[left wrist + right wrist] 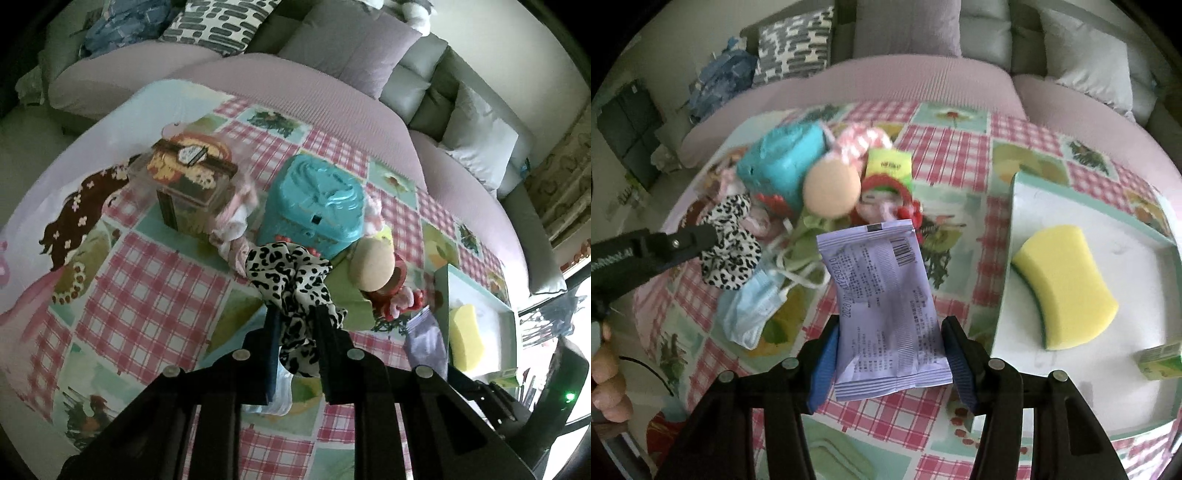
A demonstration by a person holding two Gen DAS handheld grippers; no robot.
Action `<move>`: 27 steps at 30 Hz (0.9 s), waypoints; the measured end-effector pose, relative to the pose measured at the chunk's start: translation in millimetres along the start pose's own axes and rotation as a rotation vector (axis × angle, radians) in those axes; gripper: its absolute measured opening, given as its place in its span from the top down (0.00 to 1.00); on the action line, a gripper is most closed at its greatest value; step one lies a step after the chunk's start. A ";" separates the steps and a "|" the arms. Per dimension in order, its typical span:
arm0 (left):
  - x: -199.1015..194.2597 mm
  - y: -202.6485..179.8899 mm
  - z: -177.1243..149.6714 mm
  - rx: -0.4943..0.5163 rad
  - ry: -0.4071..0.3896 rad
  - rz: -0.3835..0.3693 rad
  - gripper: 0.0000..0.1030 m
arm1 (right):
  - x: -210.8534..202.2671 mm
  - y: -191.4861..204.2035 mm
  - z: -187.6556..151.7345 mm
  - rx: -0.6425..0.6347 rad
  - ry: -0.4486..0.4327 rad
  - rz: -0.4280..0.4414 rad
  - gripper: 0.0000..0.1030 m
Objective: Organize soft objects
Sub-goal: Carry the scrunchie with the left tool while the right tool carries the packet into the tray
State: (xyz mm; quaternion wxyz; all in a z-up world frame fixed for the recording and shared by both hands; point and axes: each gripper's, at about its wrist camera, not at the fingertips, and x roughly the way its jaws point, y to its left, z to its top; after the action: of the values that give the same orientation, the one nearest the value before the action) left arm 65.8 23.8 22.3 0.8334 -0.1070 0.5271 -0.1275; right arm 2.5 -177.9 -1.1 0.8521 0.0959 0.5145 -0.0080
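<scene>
The left gripper [295, 314] is closed on a leopard-print scrunchie [291, 280], which bunches up between its two dark fingers above the checkered tablecloth [147, 295]. The right gripper [890, 332] holds a lilac packet [882, 310] between its blue pads [823, 369]; the packet stands almost upright and its printed back faces the camera.

Behind the scrunchie there is a pile of soft things: a light blue face mask [753, 306] that lies flat on the cloth, a beige round puff [831, 188], a pink and white braided band [236, 240] and some red and green pieces (I cannot tell what they are exactly). A turquoise box [314, 206] stands in the middle of the pile, and a clear box with a brown lid [188, 184] stands to the left of it, a little apart.

To the right lies a white tray with a green rim [1015, 258]. A yellow sponge [1071, 284] rests inside it, and a small green carton [1160, 362] sits near its right edge.
</scene>
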 end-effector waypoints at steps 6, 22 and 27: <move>-2.5 -20.8 2.1 0.041 -0.006 0.007 0.82 | -26.5 -13.2 1.1 0.045 -0.064 -0.014 0.44; -1.5 -103.6 14.6 0.214 0.005 -0.007 0.82 | -50.2 -111.9 -1.6 0.302 -0.117 -0.209 0.44; 3.9 -140.3 13.9 0.283 0.016 -0.044 0.82 | -50.4 -134.5 -9.1 0.357 -0.100 -0.251 0.44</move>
State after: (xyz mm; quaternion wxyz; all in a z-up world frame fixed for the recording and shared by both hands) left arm 66.0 -109.4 68.7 0.8329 0.0008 0.5079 -0.2196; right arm -44.2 -312.5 18.1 0.8384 0.1801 0.4699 -0.2096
